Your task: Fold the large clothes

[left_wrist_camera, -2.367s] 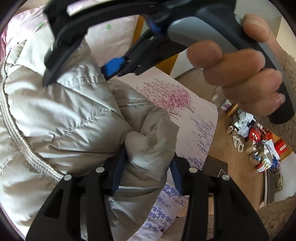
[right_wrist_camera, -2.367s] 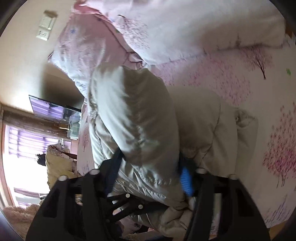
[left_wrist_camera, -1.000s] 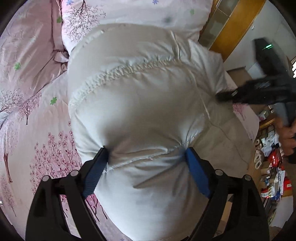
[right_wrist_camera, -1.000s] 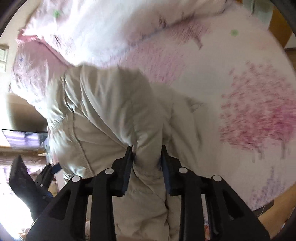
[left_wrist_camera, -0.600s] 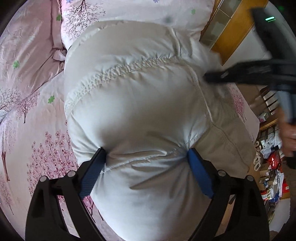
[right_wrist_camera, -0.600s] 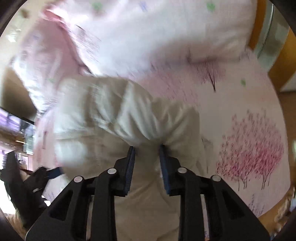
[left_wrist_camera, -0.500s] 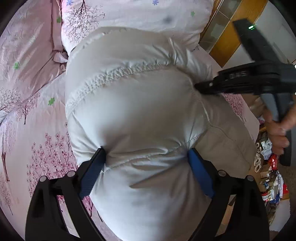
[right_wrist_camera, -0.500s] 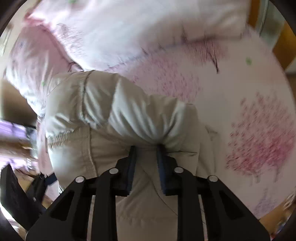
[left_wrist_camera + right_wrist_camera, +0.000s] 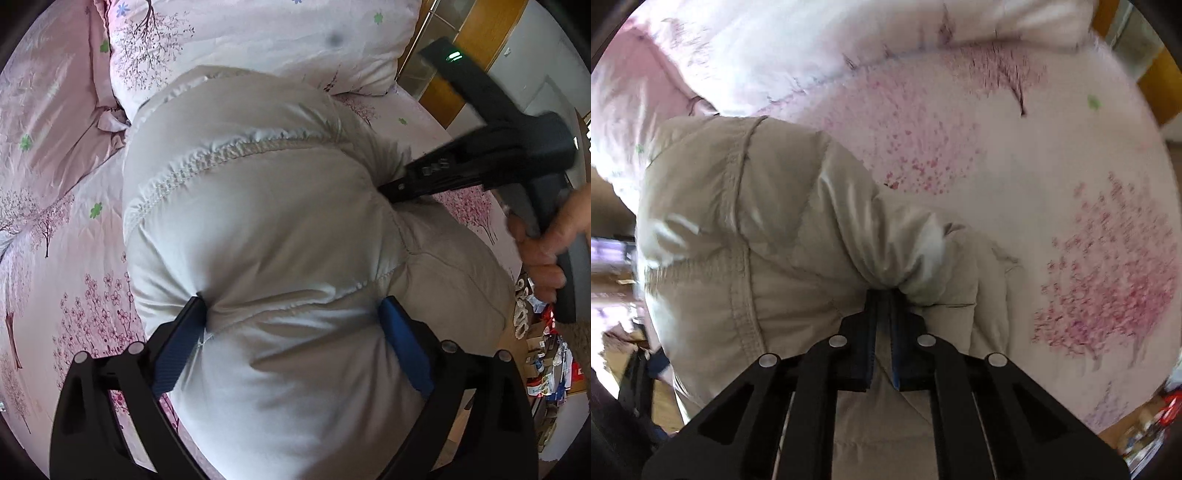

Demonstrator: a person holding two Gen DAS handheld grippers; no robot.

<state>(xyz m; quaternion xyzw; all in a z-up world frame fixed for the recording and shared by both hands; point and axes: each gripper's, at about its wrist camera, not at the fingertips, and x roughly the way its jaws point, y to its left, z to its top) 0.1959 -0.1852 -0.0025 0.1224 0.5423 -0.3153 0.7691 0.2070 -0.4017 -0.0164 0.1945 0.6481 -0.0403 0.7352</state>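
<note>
Left tongs (image 9: 291, 314) are standing spread very wide and are opening further, with a fat bulge of the padded jacket (image 9: 266, 229) between the two blue pads (image 9: 177, 347); both pads are touching the fabric, and the left one is denting it at a stitched seam. The jacket is lying bunched on the bed (image 9: 66, 236), whose cover is printing pink blossom trees and small green flowers across the view. A gathered, elastic-looking seam is running across the upper part of the garment, and behind it a pillow (image 9: 266, 40) in the same pattern is resting against the jacket's far edge. To the right, the other tool is reaching in from the side, its black tip buried in a fold of the jacket, while a hand (image 9: 546, 251) is gripping its handle. Past the bed's right edge, a wooden door frame and a cluttered floor are showing.

Right tongs (image 9: 882, 295) are pressed together on a pinch of the same jacket (image 9: 768, 229), so that the cloth is puckering just above the pads and only a thin sliver of fabric is showing between them. From this view the jacket is filling the left and lower middle, lying on the bed cover (image 9: 1052, 177), which is spreading blurred to the right. The pillow (image 9: 849, 37) is lying along the top.
</note>
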